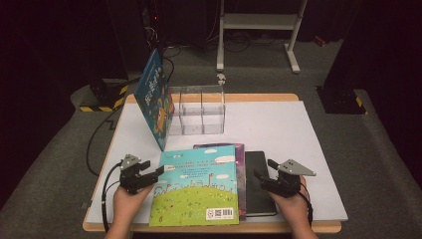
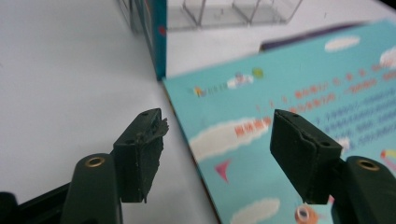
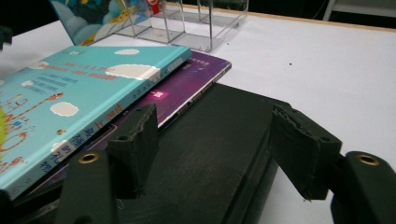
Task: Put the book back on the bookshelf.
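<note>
I read this as the approach to lifting the top book off the stack, presumably to stand it in the clear rack [image 1: 201, 110] at twelve o'clock on the desk [image 1: 278, 129], where one blue book [image 1: 155, 99] already leans upright against the rack's left end; that aim is my judgement.

The turquoise picture book [image 1: 199, 186] lies flat, cover up, near the front edge of the desk, on top of a purple book [image 1: 241, 169] and beside a black book [image 1: 259, 181] at its three o'clock; its long axis runs from six to twelve o'clock, barcode end toward me, spine along its right side as the right gripper view shows.

My left tongs [image 1: 154, 172] stand open at the book's nine o'clock edge, one jaw over bare desk and one over the cover, pads not pressing; my right tongs [image 1: 263, 172] are likewise open, straddling the black book's right edge with nothing pinched.

Next I judge the left tongs must drop so the lower jaw slides under the cover's edge, then close; the book is thin and flat, so catching only its edge, not the purple one beneath, is the delicate part.
</note>
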Demonstrator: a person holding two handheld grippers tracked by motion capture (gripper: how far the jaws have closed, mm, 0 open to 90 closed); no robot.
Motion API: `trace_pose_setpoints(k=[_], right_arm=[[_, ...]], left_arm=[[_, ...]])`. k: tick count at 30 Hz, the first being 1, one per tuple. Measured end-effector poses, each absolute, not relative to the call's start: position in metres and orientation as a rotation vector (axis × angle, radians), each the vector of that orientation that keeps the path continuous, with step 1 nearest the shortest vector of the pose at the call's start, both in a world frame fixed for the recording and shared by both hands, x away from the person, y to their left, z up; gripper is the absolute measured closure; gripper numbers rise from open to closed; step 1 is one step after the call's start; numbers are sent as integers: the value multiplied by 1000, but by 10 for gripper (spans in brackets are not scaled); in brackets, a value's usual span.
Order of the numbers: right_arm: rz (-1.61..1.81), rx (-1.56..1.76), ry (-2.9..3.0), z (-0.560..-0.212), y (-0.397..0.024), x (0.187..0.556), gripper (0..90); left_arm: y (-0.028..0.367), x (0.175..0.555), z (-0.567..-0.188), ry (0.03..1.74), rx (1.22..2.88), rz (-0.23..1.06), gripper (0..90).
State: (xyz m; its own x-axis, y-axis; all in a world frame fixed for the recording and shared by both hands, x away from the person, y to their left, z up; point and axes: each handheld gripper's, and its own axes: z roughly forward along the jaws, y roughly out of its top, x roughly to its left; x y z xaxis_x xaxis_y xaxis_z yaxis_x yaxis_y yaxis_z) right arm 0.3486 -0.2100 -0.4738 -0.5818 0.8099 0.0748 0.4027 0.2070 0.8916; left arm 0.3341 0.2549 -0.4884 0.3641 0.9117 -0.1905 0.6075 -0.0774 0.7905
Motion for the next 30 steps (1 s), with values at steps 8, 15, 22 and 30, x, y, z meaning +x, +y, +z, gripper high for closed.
trace_pose_setpoints(k=[8, 15, 22, 30], right_arm=[[1294, 1135, 2104, -474, -208, 349, 307], [1288, 1132, 2108, -472, -205, 346, 281], [1295, 1124, 2109, -472, -202, 343, 287], [1317, 1101, 2109, -467, -196, 338, 304]], left_arm=[[252, 331, -502, 1368, 1827, 286, 263], [252, 326, -505, 1338, 1822, 282, 253], [249, 325, -504, 1322, 1838, 247, 274], [242, 324, -503, 1303, 1849, 230, 282]])
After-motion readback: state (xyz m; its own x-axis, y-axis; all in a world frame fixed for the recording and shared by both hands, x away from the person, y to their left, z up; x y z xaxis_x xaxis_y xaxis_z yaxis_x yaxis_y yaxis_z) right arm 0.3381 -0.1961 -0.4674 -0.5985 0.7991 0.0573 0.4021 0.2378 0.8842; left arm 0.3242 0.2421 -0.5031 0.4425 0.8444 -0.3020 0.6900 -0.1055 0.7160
